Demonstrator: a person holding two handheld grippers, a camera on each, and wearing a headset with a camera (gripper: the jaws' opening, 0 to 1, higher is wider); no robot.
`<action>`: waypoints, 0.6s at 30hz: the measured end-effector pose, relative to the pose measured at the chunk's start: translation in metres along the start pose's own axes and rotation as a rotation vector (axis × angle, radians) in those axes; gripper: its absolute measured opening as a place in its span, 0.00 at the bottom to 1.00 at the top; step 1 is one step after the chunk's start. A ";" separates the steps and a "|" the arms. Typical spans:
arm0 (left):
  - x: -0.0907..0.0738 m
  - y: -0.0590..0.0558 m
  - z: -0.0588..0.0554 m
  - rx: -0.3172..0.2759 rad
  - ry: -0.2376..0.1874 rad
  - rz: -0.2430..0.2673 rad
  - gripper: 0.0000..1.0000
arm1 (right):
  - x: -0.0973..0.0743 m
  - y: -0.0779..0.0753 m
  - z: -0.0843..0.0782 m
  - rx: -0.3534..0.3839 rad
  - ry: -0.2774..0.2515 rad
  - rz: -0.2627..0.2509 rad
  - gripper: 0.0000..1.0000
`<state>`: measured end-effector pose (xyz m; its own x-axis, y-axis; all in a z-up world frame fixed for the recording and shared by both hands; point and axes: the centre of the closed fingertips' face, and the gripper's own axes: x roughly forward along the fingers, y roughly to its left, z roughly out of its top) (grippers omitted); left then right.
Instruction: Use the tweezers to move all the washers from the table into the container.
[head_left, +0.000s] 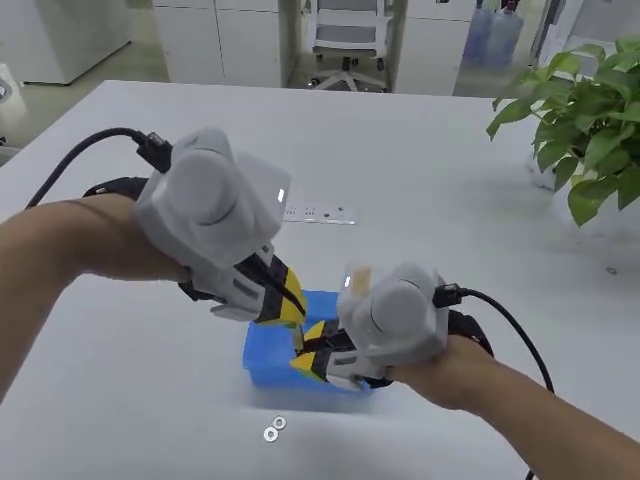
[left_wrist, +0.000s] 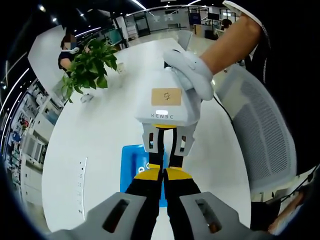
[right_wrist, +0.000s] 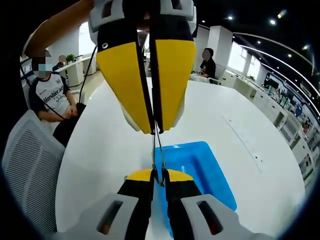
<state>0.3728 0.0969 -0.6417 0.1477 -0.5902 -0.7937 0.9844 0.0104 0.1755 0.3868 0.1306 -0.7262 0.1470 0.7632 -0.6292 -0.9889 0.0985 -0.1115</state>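
Left gripper (head_left: 288, 303) & right gripper (head_left: 308, 358) meet tip-to-tip abv the blue container (head_left: 262, 368). Each has its jaws pinched nearly shut on the tweezers (right_wrist: 156, 150) btwn them. Tweezer arms a sliver apart; can't tell if they hold anything. Two washers (head_left: 274, 429) lie on the table (head_left: 420, 180), just beside container's near side.

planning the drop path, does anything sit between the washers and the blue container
Nothing visible. The washers lie on bare table beside the blue container. The left tool and right tool, both shut on the tweezers, hang over it.
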 end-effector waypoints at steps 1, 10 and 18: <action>0.000 0.002 0.000 0.001 -0.001 0.001 0.05 | 0.000 -0.003 0.000 -0.001 -0.001 -0.001 0.10; 0.011 0.019 -0.006 0.006 -0.011 0.007 0.05 | 0.008 -0.020 -0.009 0.009 -0.001 -0.004 0.10; 0.022 0.030 -0.017 -0.007 -0.009 0.001 0.05 | 0.020 -0.030 -0.018 0.018 0.010 0.010 0.10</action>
<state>0.4077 0.0981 -0.6642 0.1477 -0.5976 -0.7881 0.9850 0.0169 0.1718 0.4202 0.1315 -0.7498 0.1369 0.7576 -0.6382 -0.9906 0.1023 -0.0910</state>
